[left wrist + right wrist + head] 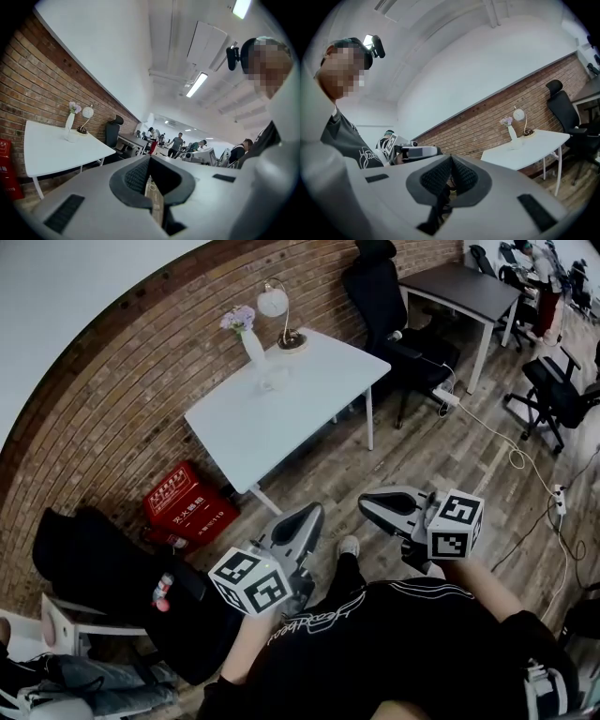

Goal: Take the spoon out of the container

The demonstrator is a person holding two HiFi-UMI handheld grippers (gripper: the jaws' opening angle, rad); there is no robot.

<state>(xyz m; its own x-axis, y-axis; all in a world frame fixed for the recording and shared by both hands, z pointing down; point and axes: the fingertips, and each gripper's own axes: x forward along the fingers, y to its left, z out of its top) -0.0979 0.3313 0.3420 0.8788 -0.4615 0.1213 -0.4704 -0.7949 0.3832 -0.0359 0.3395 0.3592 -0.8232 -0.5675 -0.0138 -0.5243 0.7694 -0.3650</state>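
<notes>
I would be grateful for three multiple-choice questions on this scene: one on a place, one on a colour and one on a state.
1. Where does the flower vase stand?
A. On the white table, beside the lamp
B. On a black chair
C. On the dark desk

2. What colour is the box at the foot of the brick wall?
A. Blue
B. Red
C. Green

3. How do the left gripper's jaws stand?
A. Wide apart
B. Together, with nothing between them
C. Closed on a spoon

Answers:
1 A: the head view shows the vase on the tabletop next to the lamp.
2 B: the box is plainly red in the head view.
3 B: the left gripper view shows the pads meeting, with nothing held between them.
</notes>
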